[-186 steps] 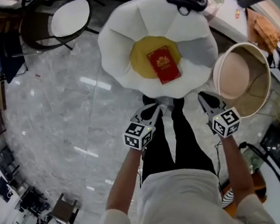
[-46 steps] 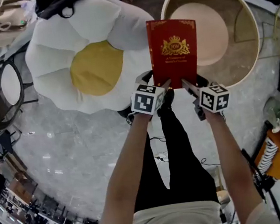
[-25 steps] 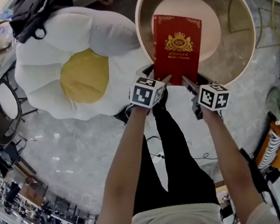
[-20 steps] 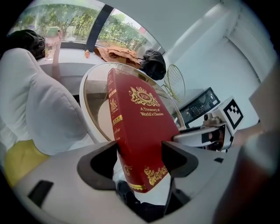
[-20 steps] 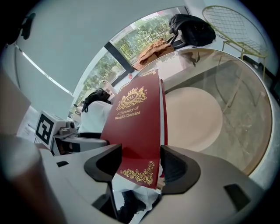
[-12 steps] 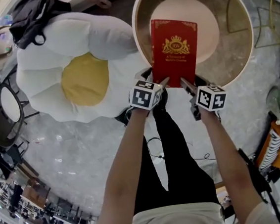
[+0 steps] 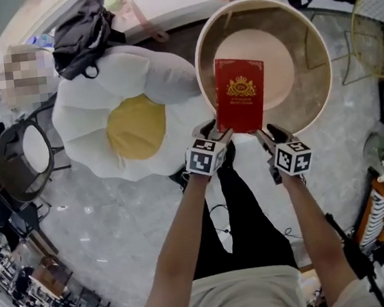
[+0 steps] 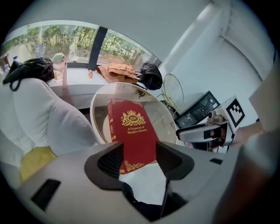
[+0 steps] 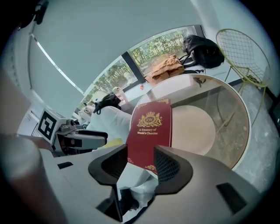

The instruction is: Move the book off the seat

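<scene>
We see the red book [image 7: 240,95] upper right of centre in the head view. It lies tilted in the round tub [image 7: 312,96] with its near edge at the tub's near rim, clear of the flower-shaped seat [image 7: 137,126] to its left. Just below it, the left gripper [image 7: 219,134] and right gripper [image 7: 268,133] stand partly open. Their jaws have just been narrowing, with nothing between the pads and the book showing beyond them.
</scene>
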Tool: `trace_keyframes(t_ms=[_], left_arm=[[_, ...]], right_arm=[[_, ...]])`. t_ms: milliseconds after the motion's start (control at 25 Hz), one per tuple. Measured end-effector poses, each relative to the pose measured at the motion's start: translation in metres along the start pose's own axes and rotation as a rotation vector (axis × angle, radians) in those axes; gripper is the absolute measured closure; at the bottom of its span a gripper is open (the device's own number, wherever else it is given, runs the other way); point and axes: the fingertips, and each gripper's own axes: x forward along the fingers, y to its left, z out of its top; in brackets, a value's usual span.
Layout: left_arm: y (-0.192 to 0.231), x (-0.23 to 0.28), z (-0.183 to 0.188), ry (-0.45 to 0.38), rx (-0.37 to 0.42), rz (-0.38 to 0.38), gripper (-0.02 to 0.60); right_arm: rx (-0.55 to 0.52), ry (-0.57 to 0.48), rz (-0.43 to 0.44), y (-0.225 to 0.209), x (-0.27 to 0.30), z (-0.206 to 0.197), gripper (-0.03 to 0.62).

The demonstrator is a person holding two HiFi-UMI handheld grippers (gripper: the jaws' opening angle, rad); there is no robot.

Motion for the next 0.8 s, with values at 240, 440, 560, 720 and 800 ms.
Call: trace_keyframes(t_ms=[240, 440, 560, 720, 800], left_arm=[[-0.050, -0.077, 0.027, -0.060, -0.002, -0.032, 0.445], [-0.084, -0.141, 0.039, -0.123, 0.023, -0.032, 0.540], [-0.096, -0.174, 0.044, -0.141, 0.060, -0.036, 0.557], [-0.111, -0.214, 0.045, -0.162, 0.109, -0.063, 0.571], [-0.116, -0.236, 0.045, -0.174, 0.137, -0.078, 0.578]], right_arm=[[-0.052, -0.082, 0.030, 0.055, -0.081, 0.037, 0.495], [-0.112, -0.109, 0.080, 0.099, -0.130, 0.044, 0.528], [-0.136, -0.128, 0.104, 0.125, -0.152, 0.049, 0.534], [-0.146, -0.173, 0.125, 0.165, -0.183, 0.050, 0.540], [-0.162, -0.190, 0.127, 0.186, -0.197, 0.047, 0.540]])
